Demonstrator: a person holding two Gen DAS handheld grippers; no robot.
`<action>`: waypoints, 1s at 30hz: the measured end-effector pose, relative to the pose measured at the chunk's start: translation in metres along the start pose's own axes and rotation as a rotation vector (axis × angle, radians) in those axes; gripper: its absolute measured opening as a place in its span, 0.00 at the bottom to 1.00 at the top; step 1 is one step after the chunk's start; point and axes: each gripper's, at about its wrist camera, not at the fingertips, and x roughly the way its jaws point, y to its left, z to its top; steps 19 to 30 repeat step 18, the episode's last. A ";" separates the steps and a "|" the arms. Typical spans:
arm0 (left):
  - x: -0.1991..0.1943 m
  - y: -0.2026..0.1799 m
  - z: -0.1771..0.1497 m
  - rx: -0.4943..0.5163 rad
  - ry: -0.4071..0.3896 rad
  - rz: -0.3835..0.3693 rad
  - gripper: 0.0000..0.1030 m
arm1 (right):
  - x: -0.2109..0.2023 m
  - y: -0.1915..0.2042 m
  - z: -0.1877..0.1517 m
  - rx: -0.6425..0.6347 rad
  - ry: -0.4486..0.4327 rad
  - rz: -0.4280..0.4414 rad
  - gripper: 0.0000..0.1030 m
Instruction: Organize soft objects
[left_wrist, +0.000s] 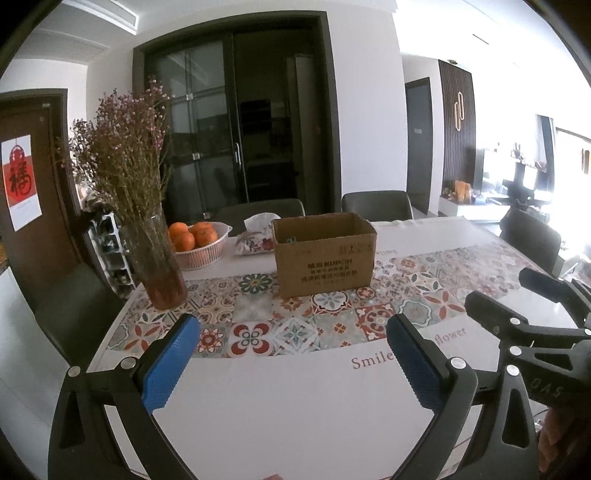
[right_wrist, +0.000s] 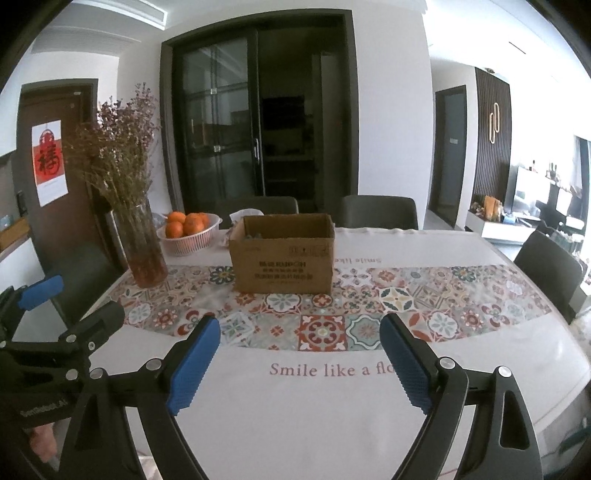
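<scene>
An open brown cardboard box (left_wrist: 324, 254) stands on the patterned runner in the middle of the table; it also shows in the right wrist view (right_wrist: 283, 254). Something small and greenish shows just inside its rim, too hidden to name. My left gripper (left_wrist: 293, 328) is open and empty, held over the white near part of the tablecloth. My right gripper (right_wrist: 300, 332) is open and empty, to the right of the left one. Each gripper shows in the other's view: the right one (left_wrist: 517, 295), the left one (right_wrist: 74, 295). No loose soft object lies on the cloth near me.
A glass vase of dried flowers (left_wrist: 155, 254) stands at the left. A white basket of oranges (left_wrist: 199, 243) and a floral tissue pack (left_wrist: 255, 240) sit behind it. Dark chairs (left_wrist: 376, 206) ring the table (left_wrist: 295, 406).
</scene>
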 end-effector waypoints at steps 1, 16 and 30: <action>0.000 0.000 -0.001 0.001 0.002 0.000 1.00 | 0.000 0.001 0.000 0.000 0.000 0.002 0.87; -0.003 0.002 -0.005 -0.005 0.006 0.005 1.00 | -0.003 0.006 -0.001 -0.010 -0.001 0.006 0.87; -0.004 0.002 -0.005 -0.006 0.005 0.006 1.00 | -0.003 0.006 -0.001 -0.012 -0.002 0.009 0.87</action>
